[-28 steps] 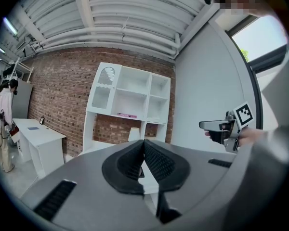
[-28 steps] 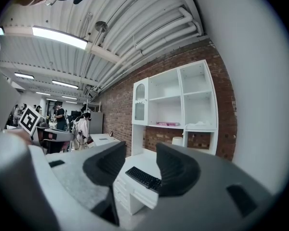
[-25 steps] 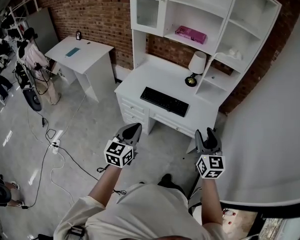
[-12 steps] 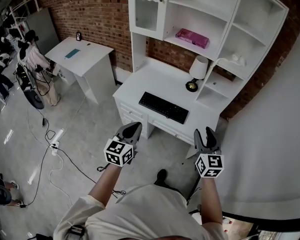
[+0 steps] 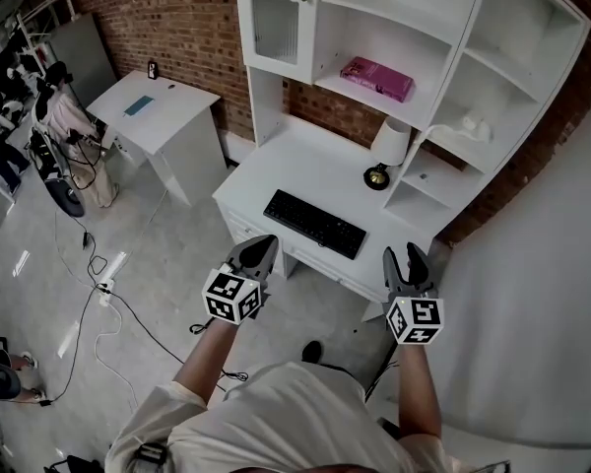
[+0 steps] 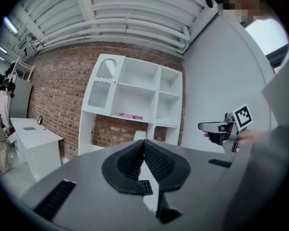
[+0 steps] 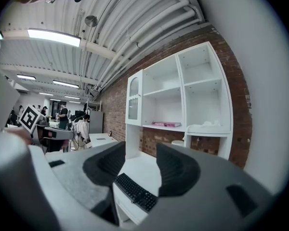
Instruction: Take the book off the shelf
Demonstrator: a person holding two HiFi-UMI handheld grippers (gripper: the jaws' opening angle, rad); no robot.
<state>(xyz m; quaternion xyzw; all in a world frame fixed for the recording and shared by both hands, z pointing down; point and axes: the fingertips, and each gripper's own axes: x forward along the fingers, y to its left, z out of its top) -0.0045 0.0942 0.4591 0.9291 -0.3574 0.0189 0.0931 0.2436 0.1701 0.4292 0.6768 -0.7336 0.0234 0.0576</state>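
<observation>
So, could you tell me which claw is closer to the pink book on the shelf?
Right, probably. The right claw is almost straight in front of the pink book; the left claw sits off to its left. Both are short of the desk.

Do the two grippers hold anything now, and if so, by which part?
Nothing is held. The left gripper is shut on nothing, the right gripper is open and empty; the pink book lies on the shelf.

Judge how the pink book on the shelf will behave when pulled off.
The pink book lies flat, so it should slide rather than tip or roll. It looks thin, probably light, possibly floppy if gripped by one edge.
</observation>
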